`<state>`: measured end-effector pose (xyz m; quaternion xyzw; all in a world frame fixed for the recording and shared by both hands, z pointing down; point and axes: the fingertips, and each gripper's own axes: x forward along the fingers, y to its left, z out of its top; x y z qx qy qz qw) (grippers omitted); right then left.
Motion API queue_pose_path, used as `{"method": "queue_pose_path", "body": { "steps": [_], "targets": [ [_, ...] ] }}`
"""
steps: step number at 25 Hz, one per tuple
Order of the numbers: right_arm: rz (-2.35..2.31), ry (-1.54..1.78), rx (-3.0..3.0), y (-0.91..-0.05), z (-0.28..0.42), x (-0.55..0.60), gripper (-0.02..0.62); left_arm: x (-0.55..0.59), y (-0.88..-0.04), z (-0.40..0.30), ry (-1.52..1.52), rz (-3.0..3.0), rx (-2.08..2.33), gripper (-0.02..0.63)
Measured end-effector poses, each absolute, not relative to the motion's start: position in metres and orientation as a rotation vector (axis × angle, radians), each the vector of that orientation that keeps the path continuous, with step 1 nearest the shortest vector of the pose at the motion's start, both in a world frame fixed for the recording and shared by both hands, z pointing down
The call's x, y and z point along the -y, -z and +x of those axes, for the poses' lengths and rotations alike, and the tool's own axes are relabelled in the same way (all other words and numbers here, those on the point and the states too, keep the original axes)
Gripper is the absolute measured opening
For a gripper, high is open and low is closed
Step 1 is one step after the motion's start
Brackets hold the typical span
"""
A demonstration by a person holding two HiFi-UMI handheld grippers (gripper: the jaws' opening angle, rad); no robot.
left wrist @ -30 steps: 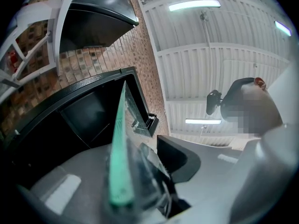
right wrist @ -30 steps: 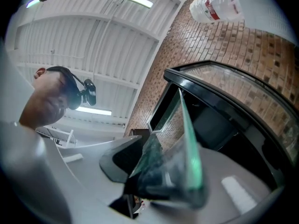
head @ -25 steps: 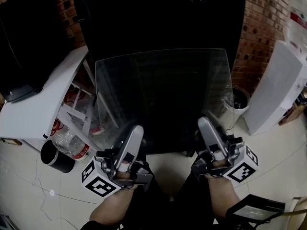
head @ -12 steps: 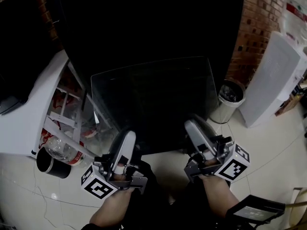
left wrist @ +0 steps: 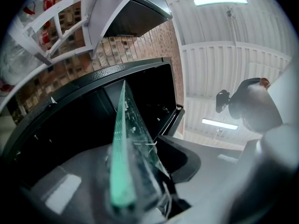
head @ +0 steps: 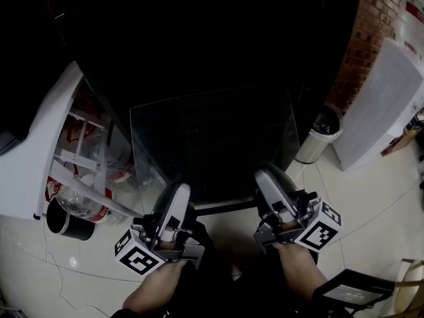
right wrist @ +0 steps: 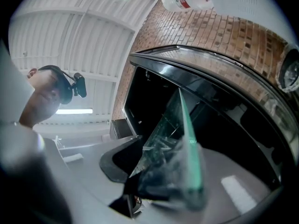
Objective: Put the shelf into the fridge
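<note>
A plain utility room in a shed-like building, not a fitted kitchen: bare brick wall (head: 371, 18), ribbed metal ceiling (left wrist: 233, 36) with tube lights (left wrist: 219, 0), glossy tiled floor (head: 371, 204), a dark open fridge (head: 199, 45) with bottles (head: 79, 201) in its white door (head: 26, 158) at left, and a waste bin (head: 321, 134) at right.

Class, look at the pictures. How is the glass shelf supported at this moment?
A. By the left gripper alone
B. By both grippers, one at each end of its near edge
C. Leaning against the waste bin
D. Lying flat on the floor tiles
B: in the head view the left gripper and the right gripper both clamp the near edge of the glass shelf, and each gripper view shows its green edge gripped.
</note>
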<state>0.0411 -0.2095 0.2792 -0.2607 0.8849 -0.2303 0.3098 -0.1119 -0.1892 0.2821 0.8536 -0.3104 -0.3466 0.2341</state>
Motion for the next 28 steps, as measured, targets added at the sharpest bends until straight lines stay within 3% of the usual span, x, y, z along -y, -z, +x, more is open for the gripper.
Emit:
{"method": "queue_pose_path", "body": {
  "steps": [28],
  "targets": [
    [-0.764,0.81,-2.313,-0.331,0.037,0.235,0.094,0.213,-0.333,-0.114,0.844,2.199,0.873,0.063]
  ]
}}
